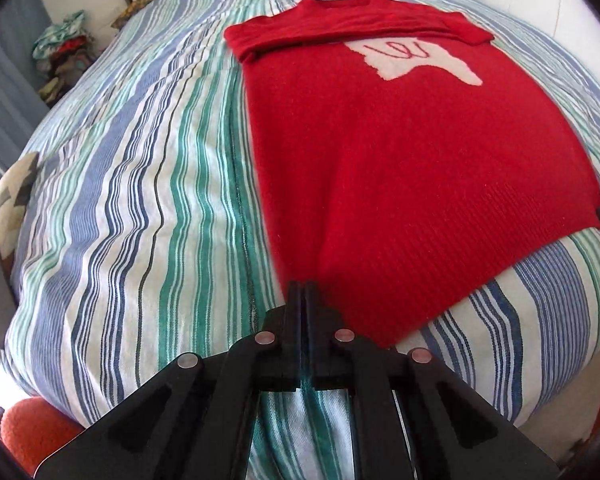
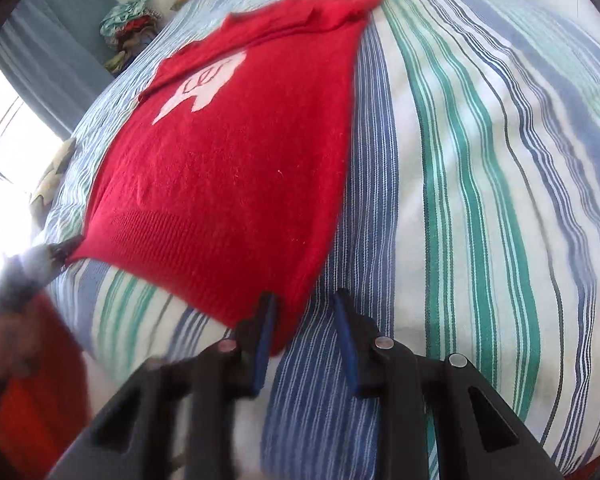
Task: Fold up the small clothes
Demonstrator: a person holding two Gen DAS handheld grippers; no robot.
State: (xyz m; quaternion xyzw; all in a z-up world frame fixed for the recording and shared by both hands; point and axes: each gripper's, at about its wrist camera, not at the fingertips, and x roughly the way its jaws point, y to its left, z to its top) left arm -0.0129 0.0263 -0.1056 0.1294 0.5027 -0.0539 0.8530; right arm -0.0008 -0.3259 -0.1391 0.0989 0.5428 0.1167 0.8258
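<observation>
A red knitted sweater [image 1: 400, 152] with a white emblem lies flat on the striped bed, sleeves folded across the chest near the collar. It also shows in the right wrist view [image 2: 236, 184]. My left gripper [image 1: 302, 292] is shut at the sweater's near left hem corner, its tips at the edge of the fabric; it shows from the side in the right wrist view [image 2: 66, 250], pinching that corner. My right gripper [image 2: 306, 304] is open, its left finger [image 2: 266, 320] against the near right hem corner, its right finger over the bedsheet.
The bed [image 1: 140, 200] has a blue, green and white striped cover. A pile of clothes [image 1: 62, 52] sits at the far left by a blue curtain. A patterned cushion [image 1: 8, 208] lies at the bed's left edge. An orange object [image 1: 32, 428] sits below the bed.
</observation>
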